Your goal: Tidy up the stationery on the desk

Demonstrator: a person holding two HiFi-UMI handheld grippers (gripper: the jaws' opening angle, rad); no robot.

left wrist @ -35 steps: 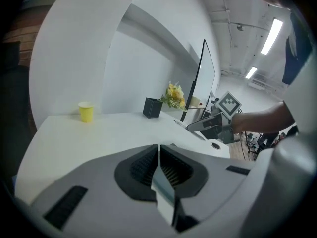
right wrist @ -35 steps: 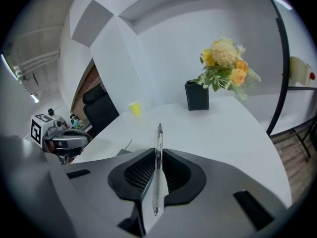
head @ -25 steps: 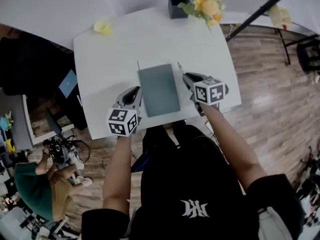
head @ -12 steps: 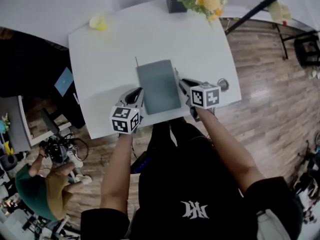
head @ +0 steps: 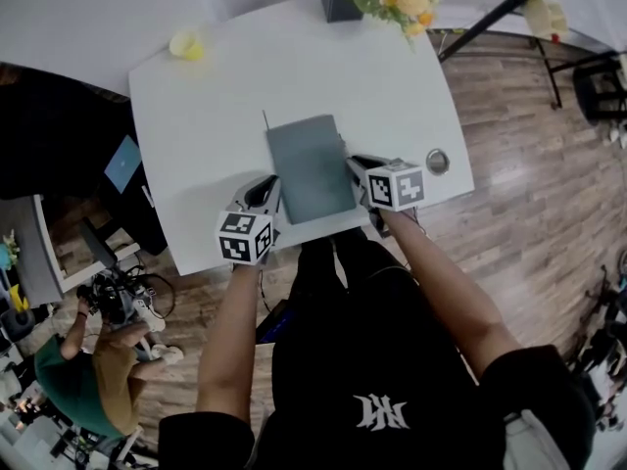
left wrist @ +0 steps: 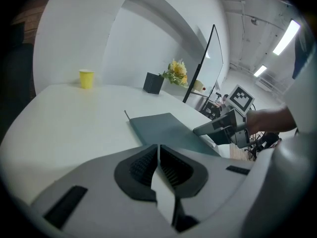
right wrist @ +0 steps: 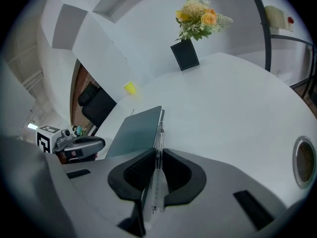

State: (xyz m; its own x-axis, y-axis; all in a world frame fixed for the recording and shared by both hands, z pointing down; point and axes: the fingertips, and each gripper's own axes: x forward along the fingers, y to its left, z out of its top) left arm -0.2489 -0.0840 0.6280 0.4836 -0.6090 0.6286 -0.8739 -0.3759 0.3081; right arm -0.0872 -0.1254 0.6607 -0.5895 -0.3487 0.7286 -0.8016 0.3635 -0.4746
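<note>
Plainly, the weak point is the grip. The right tongs (right wrist: 157, 155) are clenched on a clear pen (right wrist: 157, 143), but the pen lies along the line of the jaws rather than across them. A smooth, thin barrel held that way can, I judge, slide out lengthwise or swing downward if the gripper tips or moves sharply.

A second risk is the grey notebook (right wrist: 136, 130). The pen's forward part runs just beside its right edge, perhaps touching it. Any sideways sweep to the left could catch that edge and shove the notebook across the counter (head: 216, 116). The notebook's near end already sits close to the counter's front edge, so a push toward the person might send it over.

The left tongs (left wrist: 158, 150) are closed on nothing and hover near the notebook's near left corner, so they give no support.

As for direction, the pen's long axis points away from the person, parallel to the notebook's long side and toward the far end of the counter, where the black vase of flowers (right wrist: 185, 54) stands. Roughly half its length sticks out beyond the jaw tips, and the rest passes back between the pads. Which end is the writing tip I cannot tell, nor whether the pen rests on the counter or is lifted.

A thin dark stick (left wrist: 127, 114) — pen or pencil, unclear — juts from the notebook's far left corner, also pointing away.
</note>
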